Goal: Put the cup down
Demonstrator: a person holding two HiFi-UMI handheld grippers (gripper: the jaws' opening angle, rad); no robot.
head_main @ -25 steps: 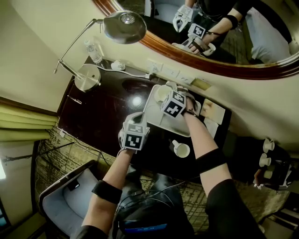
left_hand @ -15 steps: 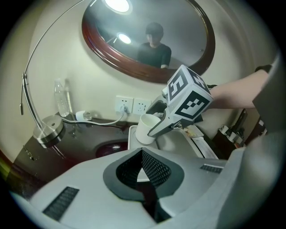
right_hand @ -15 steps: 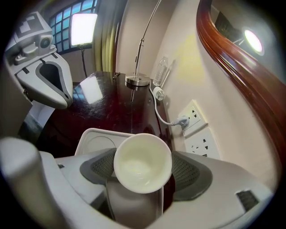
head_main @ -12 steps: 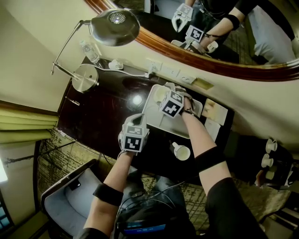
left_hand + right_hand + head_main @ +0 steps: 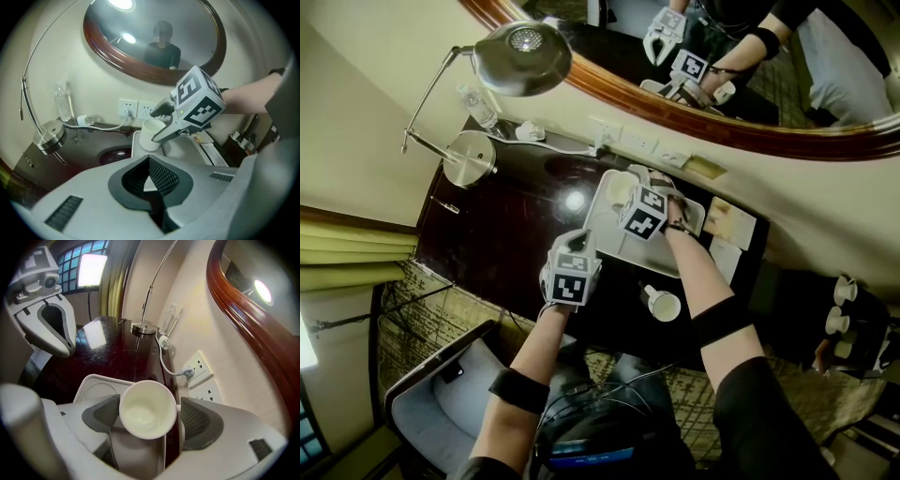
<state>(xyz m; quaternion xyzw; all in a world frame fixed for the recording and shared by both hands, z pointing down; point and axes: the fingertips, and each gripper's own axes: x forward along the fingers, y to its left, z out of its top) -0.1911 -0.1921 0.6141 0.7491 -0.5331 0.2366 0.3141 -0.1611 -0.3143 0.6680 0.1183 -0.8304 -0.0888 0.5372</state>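
Observation:
A white cup (image 5: 146,404) stands upright in the far left corner of the white tray (image 5: 93,380), seen from straight above in the right gripper view. My right gripper (image 5: 150,419) straddles it. Its jaws have just been opening: the cup's rim overlaps the left pad and a gap shows at the right pad (image 5: 199,420). From the head, that gripper (image 5: 630,186) points down over the cup (image 5: 622,190). My left gripper (image 5: 150,176) is shut and empty. It hovers over the dark table before the tray (image 5: 136,140) and faces the cup (image 5: 151,134).
A second white cup (image 5: 661,303) lies on the dark table (image 5: 506,234) near its front edge. A desk lamp (image 5: 520,56) with a round base (image 5: 469,157), a water bottle (image 5: 483,108) and a plugged-in cable stand at the back left. Wall sockets (image 5: 201,366) sit just behind the tray.
Both grippers keep their places; only the head view has shifted a little.

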